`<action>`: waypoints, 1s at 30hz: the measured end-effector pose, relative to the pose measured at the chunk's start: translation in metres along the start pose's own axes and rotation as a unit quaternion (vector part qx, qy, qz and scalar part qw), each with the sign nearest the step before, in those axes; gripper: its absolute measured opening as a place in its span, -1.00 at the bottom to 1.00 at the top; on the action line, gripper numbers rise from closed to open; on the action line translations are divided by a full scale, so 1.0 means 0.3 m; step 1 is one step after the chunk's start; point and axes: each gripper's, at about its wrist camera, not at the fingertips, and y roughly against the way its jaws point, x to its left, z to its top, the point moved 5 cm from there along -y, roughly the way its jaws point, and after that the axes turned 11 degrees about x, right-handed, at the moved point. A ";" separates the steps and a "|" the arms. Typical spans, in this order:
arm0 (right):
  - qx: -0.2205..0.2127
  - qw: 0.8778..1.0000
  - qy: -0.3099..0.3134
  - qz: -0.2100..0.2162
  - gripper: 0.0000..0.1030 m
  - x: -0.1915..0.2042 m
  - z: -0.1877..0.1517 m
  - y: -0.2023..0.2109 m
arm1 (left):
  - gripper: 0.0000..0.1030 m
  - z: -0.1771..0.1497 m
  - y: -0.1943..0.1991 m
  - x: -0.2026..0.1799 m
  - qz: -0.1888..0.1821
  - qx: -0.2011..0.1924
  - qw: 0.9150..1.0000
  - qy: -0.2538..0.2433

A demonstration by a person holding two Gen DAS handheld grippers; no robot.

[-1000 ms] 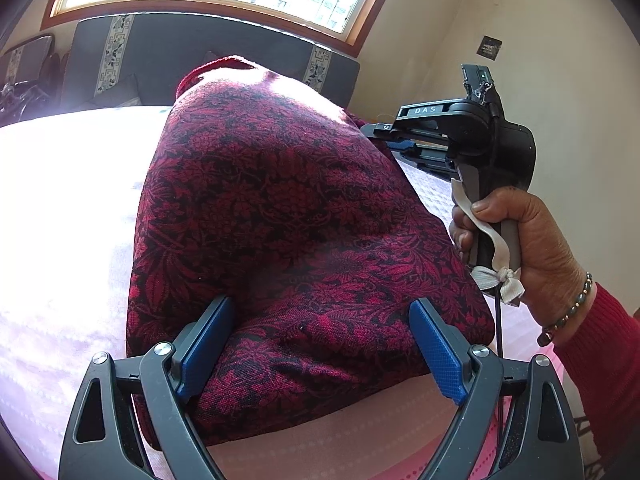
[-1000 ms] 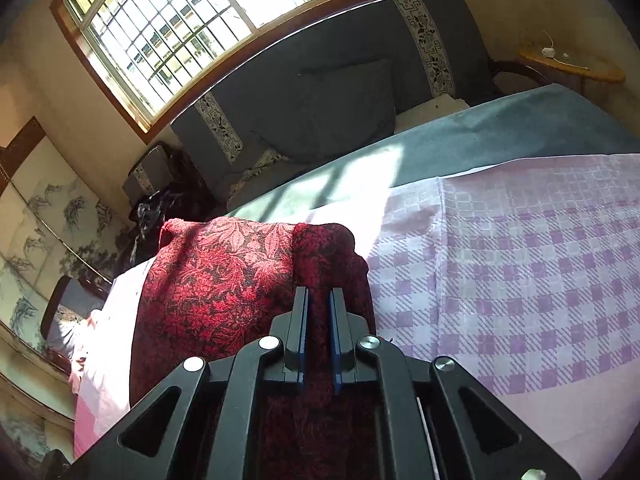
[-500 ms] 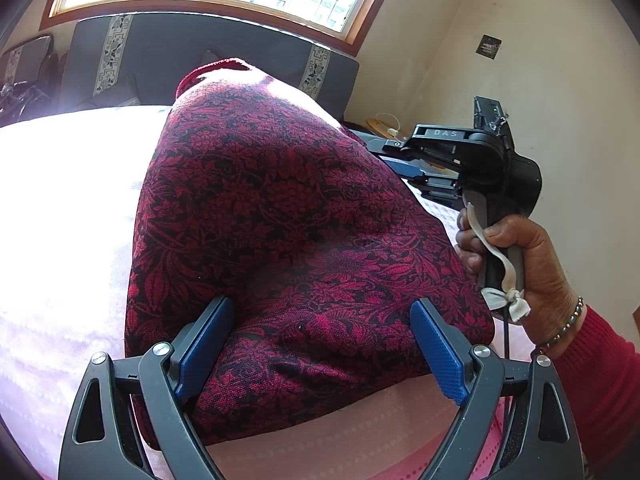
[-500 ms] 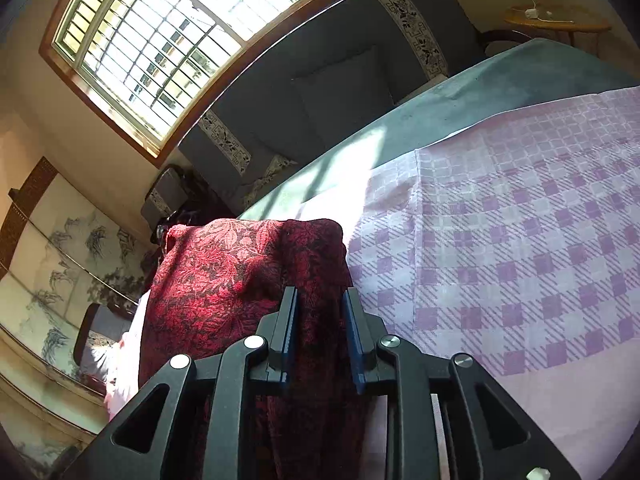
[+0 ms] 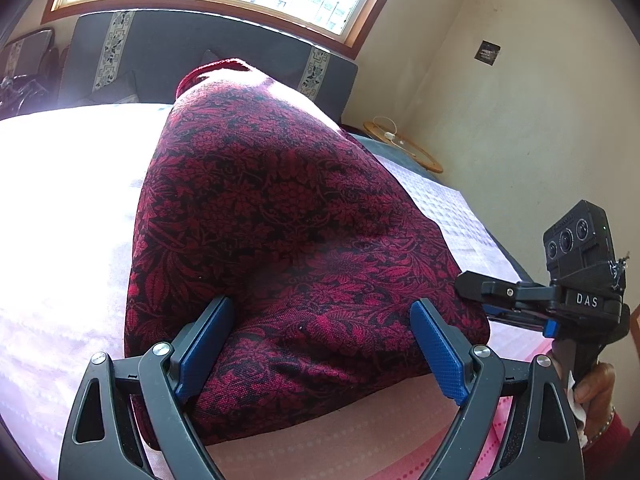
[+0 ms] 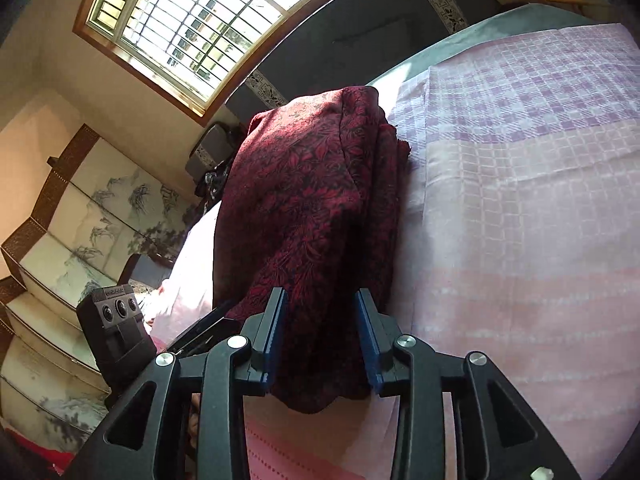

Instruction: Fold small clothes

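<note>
Checked bedsheet (image 6: 520,160) bears red garment (image 5: 280,220); both tongs open.

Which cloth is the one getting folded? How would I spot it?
Find the big bed with the pale pink and purple checked sheet under the window. On it lies one folded dark red garment with black leaf and flower patterns. Everything around it is pale or checked; only this one is dark and flowery.

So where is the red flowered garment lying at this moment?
The red flowered garment lies folded on the checked purple bedspread; it sits between the open fingers of both the left gripper and the right gripper.
</note>
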 end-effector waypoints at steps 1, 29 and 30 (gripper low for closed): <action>0.004 1.000 -0.002 -0.002 -0.35 0.001 -0.015 -0.005 | 0.74 0.000 0.001 0.001 0.000 0.000 1.000 0.000; -0.040 0.998 -0.024 -0.034 -0.16 -0.037 -0.039 0.034 | 0.75 -0.006 0.016 0.014 -0.015 -0.004 1.000 0.005; -0.034 0.999 -0.026 -0.034 -0.16 -0.043 -0.034 0.030 | 0.75 -0.006 0.016 0.014 -0.015 -0.004 1.000 0.005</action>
